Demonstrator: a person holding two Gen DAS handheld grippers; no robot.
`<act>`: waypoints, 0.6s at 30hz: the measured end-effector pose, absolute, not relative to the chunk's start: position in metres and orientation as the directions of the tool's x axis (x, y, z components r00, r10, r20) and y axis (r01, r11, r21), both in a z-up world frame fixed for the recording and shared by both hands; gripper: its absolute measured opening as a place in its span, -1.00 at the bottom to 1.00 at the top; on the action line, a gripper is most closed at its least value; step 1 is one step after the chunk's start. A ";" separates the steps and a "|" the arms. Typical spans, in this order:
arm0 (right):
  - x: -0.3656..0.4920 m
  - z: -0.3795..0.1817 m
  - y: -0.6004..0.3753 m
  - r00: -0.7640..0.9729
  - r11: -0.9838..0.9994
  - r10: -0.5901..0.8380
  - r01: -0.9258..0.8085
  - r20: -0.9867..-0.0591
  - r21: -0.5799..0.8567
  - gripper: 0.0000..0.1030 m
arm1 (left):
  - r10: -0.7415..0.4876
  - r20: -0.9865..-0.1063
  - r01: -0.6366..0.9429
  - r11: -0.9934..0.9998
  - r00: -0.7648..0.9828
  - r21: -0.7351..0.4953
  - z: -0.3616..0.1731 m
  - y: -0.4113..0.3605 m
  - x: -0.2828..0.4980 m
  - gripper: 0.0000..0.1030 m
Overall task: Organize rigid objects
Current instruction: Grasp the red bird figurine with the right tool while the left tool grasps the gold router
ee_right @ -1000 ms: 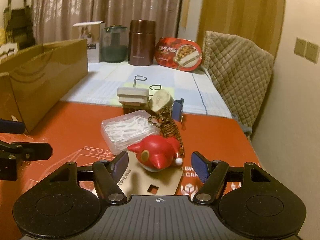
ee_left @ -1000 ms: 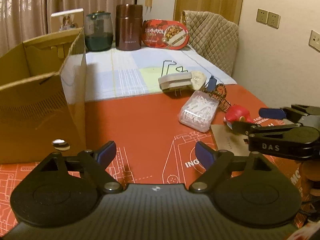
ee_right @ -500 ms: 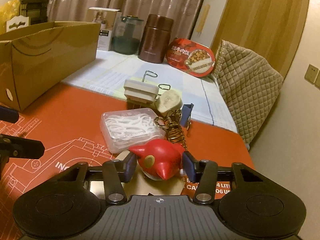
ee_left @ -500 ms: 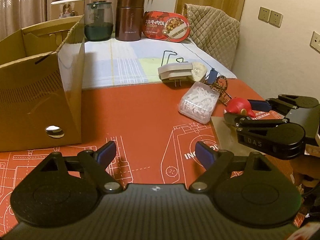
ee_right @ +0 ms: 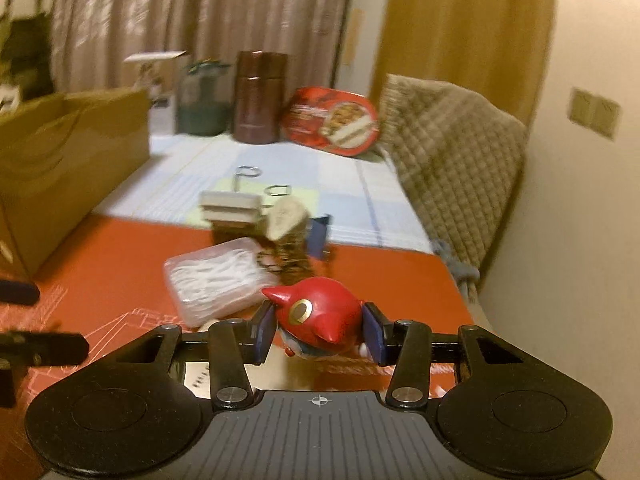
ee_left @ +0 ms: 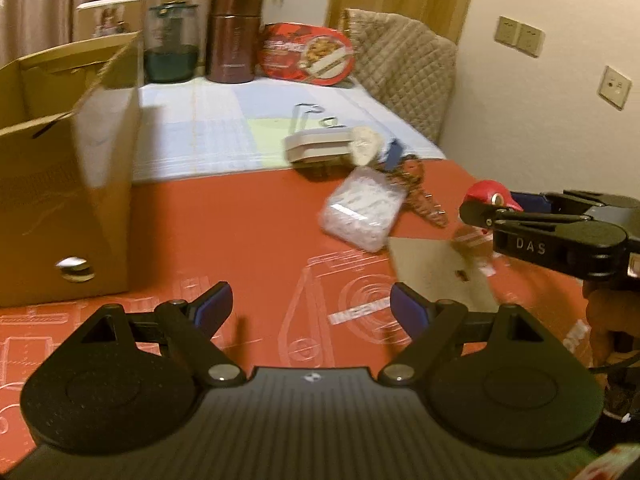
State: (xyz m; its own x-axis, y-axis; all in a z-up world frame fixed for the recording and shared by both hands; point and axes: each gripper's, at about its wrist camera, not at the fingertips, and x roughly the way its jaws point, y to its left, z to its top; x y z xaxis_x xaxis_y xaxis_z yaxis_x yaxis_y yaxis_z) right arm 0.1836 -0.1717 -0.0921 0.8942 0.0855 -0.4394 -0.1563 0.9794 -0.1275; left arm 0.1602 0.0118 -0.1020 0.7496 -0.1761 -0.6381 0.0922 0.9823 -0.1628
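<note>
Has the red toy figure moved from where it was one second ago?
Yes. The red toy figure, clamped by the just-closed right gripper, is lifted off the cardboard card, level with the floss-pick box.

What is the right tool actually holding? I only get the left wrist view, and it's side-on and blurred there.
Observer: The right tool is shut on the red toy figure. Its jaws have just been closing, and both blue pads press the toy's sides.
Operator: Which way does the toy face?
Observer: A gold-ringed eye faces the right wrist camera, and a pointed horn sticks out to the picture's left.
Operator: Anything off my frame's left edge?
Observer: A dark handled bag hangs by the curtain, beyond the cardboard box.
</note>
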 end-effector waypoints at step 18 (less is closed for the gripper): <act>0.168 -0.070 -0.252 0.880 0.985 0.068 0.017 -0.471 0.174 -0.17 | -0.250 -0.671 0.208 0.967 0.698 -0.144 -0.125 -0.095 0.191 0.74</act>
State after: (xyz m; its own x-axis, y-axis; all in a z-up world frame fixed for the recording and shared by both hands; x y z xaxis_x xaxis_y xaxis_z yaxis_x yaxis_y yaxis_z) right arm 0.1678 -0.2521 -0.0704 0.8797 0.0684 -0.4707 0.0168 0.9845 0.1745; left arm 0.1905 -0.0955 -0.1252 0.6983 -0.2500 -0.6707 0.2083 0.9674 -0.1437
